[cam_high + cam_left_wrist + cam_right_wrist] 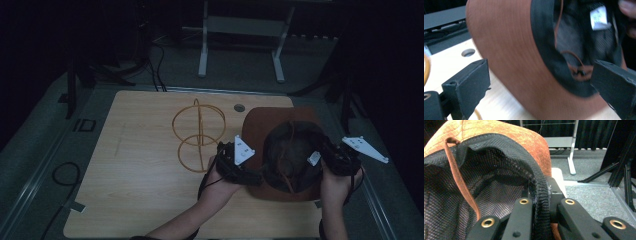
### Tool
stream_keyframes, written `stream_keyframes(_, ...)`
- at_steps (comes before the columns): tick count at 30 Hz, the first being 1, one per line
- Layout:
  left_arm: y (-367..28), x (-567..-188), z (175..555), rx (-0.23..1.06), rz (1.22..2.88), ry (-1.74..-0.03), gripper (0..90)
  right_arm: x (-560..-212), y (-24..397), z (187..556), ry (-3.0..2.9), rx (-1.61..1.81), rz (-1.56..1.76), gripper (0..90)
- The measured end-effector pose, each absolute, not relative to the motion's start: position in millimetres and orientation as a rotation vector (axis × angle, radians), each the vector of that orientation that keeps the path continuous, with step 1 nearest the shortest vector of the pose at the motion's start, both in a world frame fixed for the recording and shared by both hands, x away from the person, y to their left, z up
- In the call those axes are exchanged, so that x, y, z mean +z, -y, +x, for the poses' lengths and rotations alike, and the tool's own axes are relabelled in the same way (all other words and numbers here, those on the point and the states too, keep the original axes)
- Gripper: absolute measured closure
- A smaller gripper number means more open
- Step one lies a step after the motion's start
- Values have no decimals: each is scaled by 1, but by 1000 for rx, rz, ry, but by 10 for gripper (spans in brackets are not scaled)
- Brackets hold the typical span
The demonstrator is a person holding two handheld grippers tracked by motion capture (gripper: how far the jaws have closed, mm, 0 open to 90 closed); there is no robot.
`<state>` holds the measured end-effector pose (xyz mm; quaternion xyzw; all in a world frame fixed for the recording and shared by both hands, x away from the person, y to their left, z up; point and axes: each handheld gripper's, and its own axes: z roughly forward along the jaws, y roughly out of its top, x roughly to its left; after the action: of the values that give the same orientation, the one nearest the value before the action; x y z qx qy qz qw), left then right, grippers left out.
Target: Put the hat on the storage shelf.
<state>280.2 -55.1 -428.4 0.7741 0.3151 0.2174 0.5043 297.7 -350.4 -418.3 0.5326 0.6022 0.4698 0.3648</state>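
Note:
A brown wide-brimmed hat (270,125) lies crown-down at the table's right side, its black mesh lining (486,177) facing up. A brown cord (459,175) loops inside it, and a white label (599,17) is sewn to the lining. My right gripper (540,197) is shut on the hat's black inner band at the hat's right edge (322,159). At the hat's left side, my left gripper (252,172) is open. Its jaws stand wide apart on either side of the brim (506,45), and I cannot tell whether they touch it.
An orange wire stand (199,135) made of crossed rings stands on the wooden table (140,190) just left of my left gripper. A round hole (239,107) marks the table's far edge. White frame legs (202,50) stand on the floor behind, and a cable (65,172) loops at the left.

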Motion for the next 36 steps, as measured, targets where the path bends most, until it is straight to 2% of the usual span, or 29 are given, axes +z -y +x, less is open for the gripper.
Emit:
stream_keyframes(7, 81, -433, 297, 504, 1857, -779, 65, -416, 344, 293, -1548, 1200, 1337, 852)
stream_keyframes(11, 99, -439, 312, 549, 1836, -847, 66, -414, 339, 286, -1518, 1205, 1314, 852)
stream_keyframes(13, 101, -440, 316, 551, 1834, -864, 81, -412, 338, 282, -1502, 1217, 1308, 852)
stream_keyframes(15, 103, -441, 321, 583, 1819, -870, 146, -411, 337, 280, -1492, 1209, 1307, 852)
stream_keyframes(17, 103, -442, 325, 618, 1800, -898, 145, -409, 336, 277, -1480, 1211, 1301, 852)
stream_keyframes(22, 96, -450, 340, 610, 1783, -998, 144, -406, 331, 267, -1519, 1293, 1274, 852)
stream_keyframes(26, 98, -457, 344, 582, 1820, -993, 156, -405, 321, 260, -1562, 1322, 1240, 851)
stream_keyframes(27, 98, -457, 344, 582, 1820, -993, 211, -405, 319, 259, -1568, 1325, 1235, 851)
stream_keyframes(28, 97, -458, 343, 598, 1822, -983, 211, -405, 319, 259, -1568, 1325, 1235, 851)
stream_keyframes(30, 95, -458, 343, 596, 1824, -970, 450, -405, 315, 255, -1575, 1308, 1214, 851)
stream_keyframes(31, 93, -458, 343, 587, 1821, -963, 450, -405, 315, 255, -1575, 1308, 1214, 851)
stream_keyframes(32, 93, -458, 343, 598, 1817, -963, 586, -407, 313, 253, -1585, 1295, 1209, 851)
stream_keyframes(33, 92, -457, 343, 605, 1822, -957, 586, -407, 313, 253, -1585, 1295, 1209, 851)
stream_keyframes(34, 92, -456, 343, 606, 1821, -951, 734, -410, 312, 252, -1596, 1281, 1215, 851)
stream_keyframes(36, 91, -454, 342, 614, 1816, -944, 820, -412, 312, 252, -1602, 1275, 1216, 850)
